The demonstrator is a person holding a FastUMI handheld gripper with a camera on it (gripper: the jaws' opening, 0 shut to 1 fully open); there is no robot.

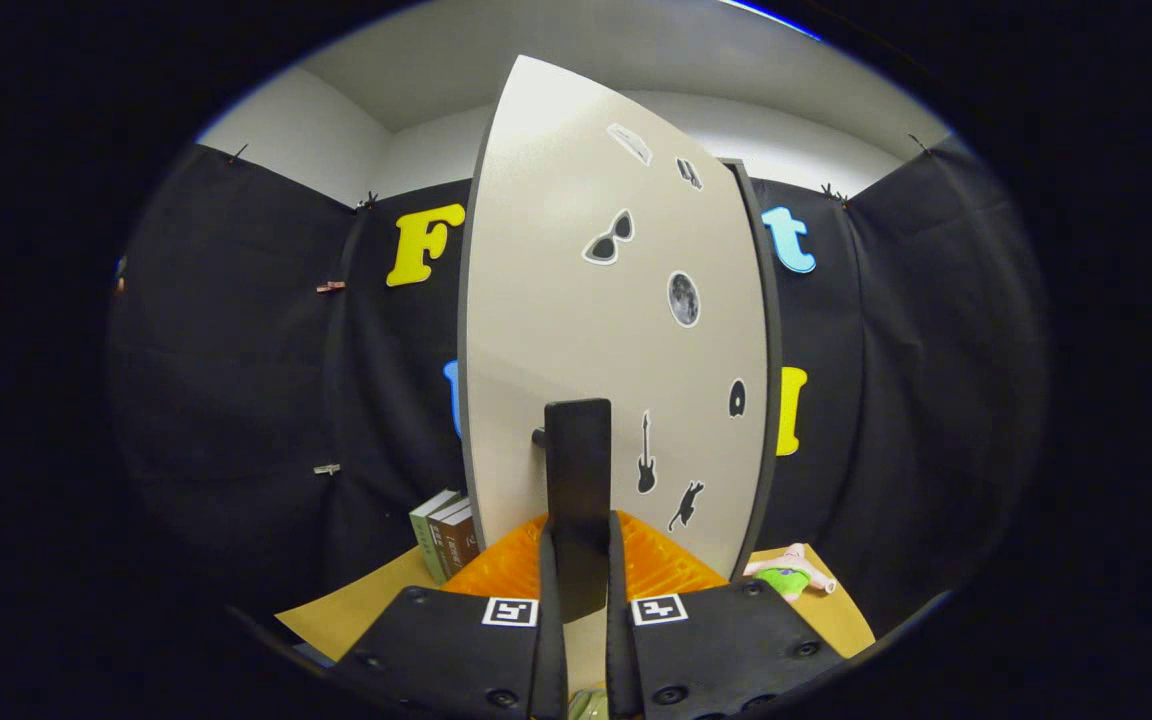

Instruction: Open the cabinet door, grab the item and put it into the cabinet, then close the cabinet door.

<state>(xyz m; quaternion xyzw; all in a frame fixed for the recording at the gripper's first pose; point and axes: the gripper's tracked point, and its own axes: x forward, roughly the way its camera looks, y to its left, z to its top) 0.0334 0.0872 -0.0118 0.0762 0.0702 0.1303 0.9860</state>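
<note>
Gripper clamped on the black handle of the grey door; toy lies right; books left.

Pale cabinet door with black stickers, swung ajar, black handle upright (between the orange fingers). Pink-and-green plush toy lying on surface beside the cabinet.

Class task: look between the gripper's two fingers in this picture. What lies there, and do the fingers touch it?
In the gripper view, the door's black handle lies between the orange fingers of the gripper. Both fingers appear to press on it.
</note>
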